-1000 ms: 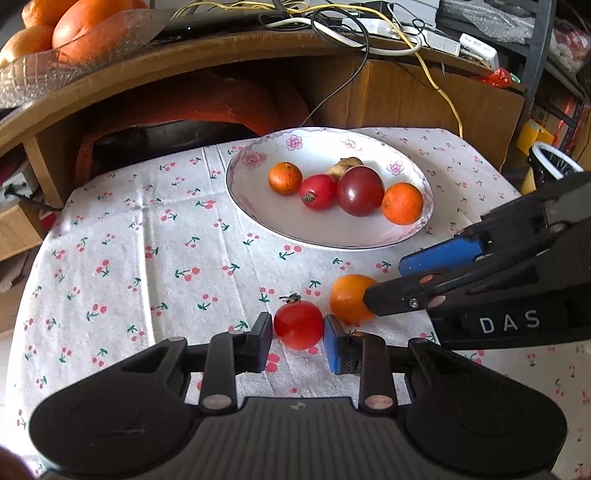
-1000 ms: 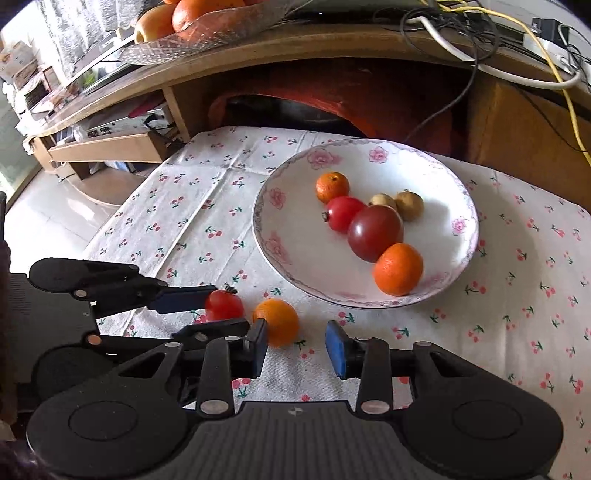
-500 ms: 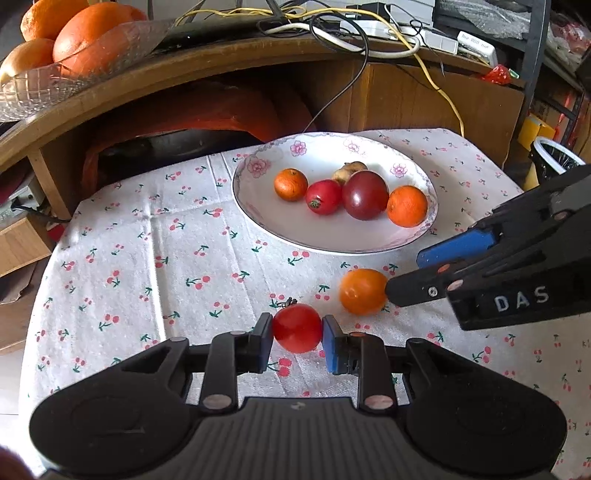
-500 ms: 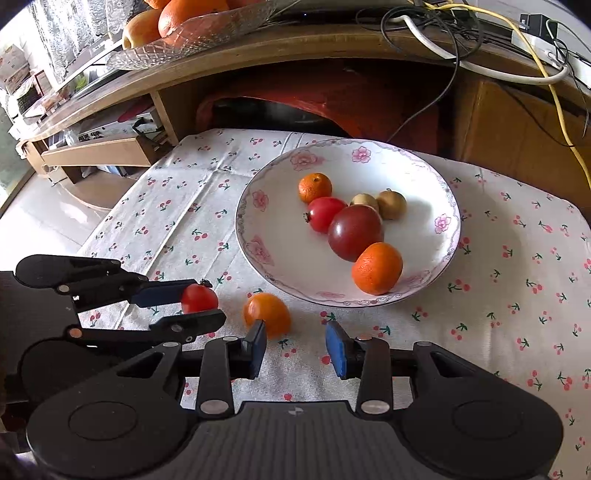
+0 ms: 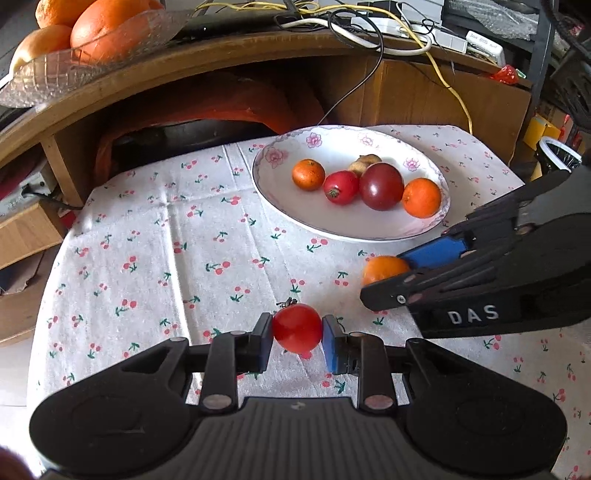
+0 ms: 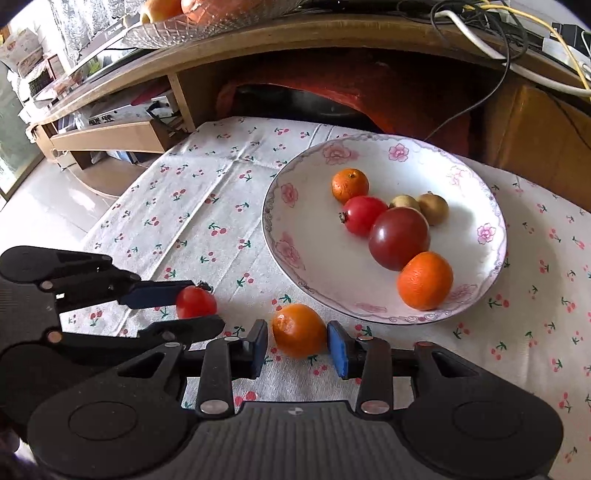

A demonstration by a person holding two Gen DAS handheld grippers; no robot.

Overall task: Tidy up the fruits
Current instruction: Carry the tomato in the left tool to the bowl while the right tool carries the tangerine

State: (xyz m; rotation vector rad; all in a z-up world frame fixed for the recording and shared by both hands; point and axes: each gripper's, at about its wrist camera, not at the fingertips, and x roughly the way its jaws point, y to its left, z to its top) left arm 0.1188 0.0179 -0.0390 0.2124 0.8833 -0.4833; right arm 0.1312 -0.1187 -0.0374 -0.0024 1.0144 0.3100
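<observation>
My left gripper is shut on a small red tomato, held just over the cherry-print cloth; the right wrist view shows that tomato at the left. My right gripper stands open, low over the cloth, with a loose orange lying between its blue pads. In the left wrist view this orange sits at the right gripper's tips. Just beyond, a white flowered plate holds two oranges, a red tomato, a dark red tomato and two small brown fruits.
The small table's cloth ends close on the left and near sides. Behind it a wooden shelf overhangs, carrying a glass bowl of oranges and loose cables. A red pot sits in the recess under the shelf.
The left gripper has closed on the red tomato and drawn back from the plate with it. The right gripper has slid forward so that the loose orange now lies between its fingers.
</observation>
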